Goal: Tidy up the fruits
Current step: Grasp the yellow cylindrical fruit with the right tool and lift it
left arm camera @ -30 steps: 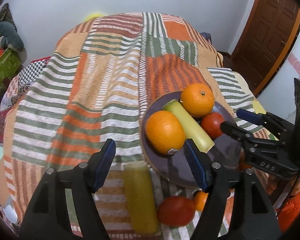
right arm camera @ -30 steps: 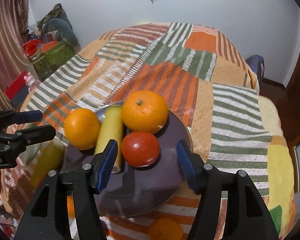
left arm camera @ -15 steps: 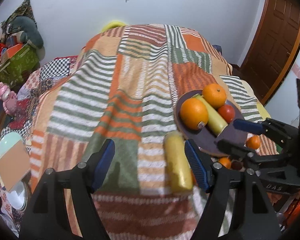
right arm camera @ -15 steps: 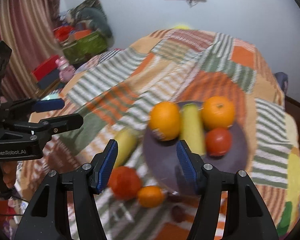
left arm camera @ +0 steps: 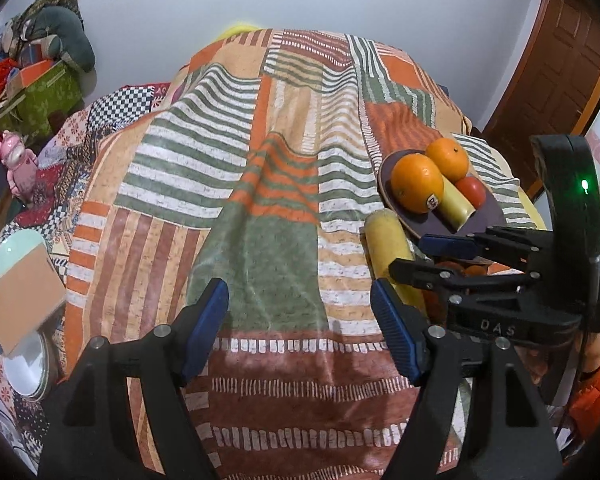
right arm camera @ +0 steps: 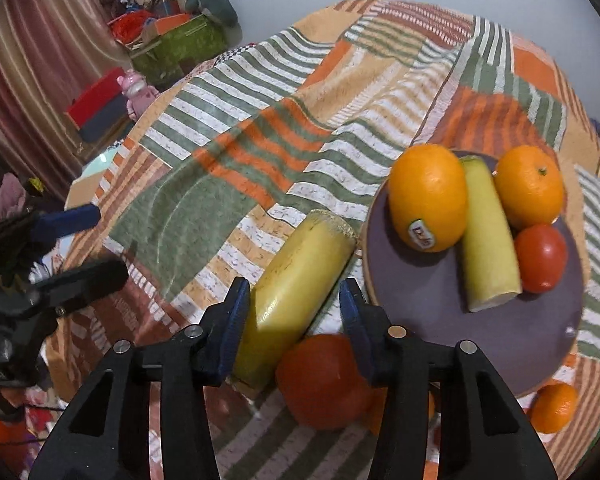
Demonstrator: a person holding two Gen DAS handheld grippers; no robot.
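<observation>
Right view alone — loose tomato [right arm camera: 326,380] beneath right tongs [right arm camera: 296,324]

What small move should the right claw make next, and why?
Probably finish closing on the yellow cylindrical fruit and lift it toward the plate. The right claw straddles that piece, jaws closing, a gap showing at the right pad. It lies on the blanket beside the plate, which holds two oranges, a matching yellow piece and a tomato. The left claw is open over bare blanket.
</observation>
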